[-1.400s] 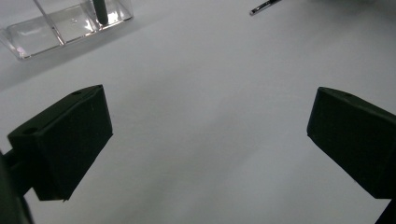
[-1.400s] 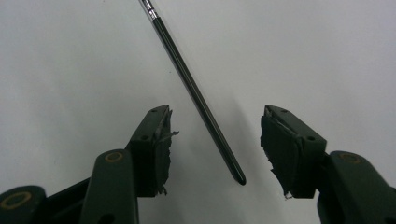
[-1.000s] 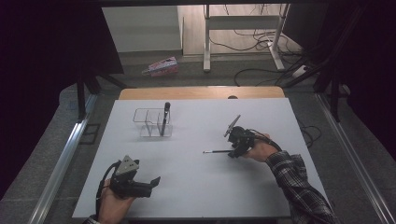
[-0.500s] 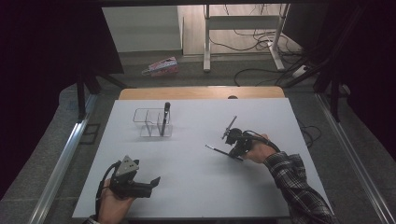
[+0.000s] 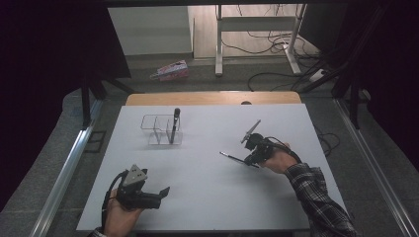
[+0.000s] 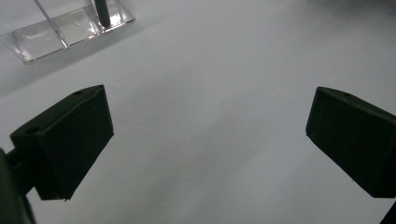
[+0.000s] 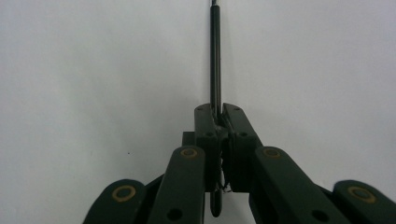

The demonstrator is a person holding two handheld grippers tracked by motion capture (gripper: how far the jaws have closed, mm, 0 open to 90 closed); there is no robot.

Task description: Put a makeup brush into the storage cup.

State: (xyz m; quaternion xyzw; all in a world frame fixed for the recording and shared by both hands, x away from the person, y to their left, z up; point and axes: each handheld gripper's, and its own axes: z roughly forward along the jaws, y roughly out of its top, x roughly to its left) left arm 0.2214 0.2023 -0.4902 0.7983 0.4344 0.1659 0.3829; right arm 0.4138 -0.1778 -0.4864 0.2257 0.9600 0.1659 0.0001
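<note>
Right gripper view looks straight down the right tongs, whose jaws are pressed together on a thin dark pen; the jaws have just been closing, and the pen is pinched between them. Its shaft runs on ahead of the jaw tips over bare white tabletop, and its far end is cut off by the top edge of the picture, so the tip cannot be made out there. A short stub of the pen shows behind the pads, low between the linkage bars. In the high view the pen sticks out to the left of the right tongs, and whether its free end rests on the tabletop or hangs just above it is hard to tell. The hand holding these tongs hides most of their body, and a plaid sleeve runs off the bottom edge. Well apart, toward the near left corner, the left tongs stand wide with nothing between them; in the left gripper view both jaws frame bare tabletop. Ahead of the left tongs stands a clear compartmented holder, cut off at the upper left corner in the left gripper view, with a second dark pen standing upright in one of its end compartments.
</note>
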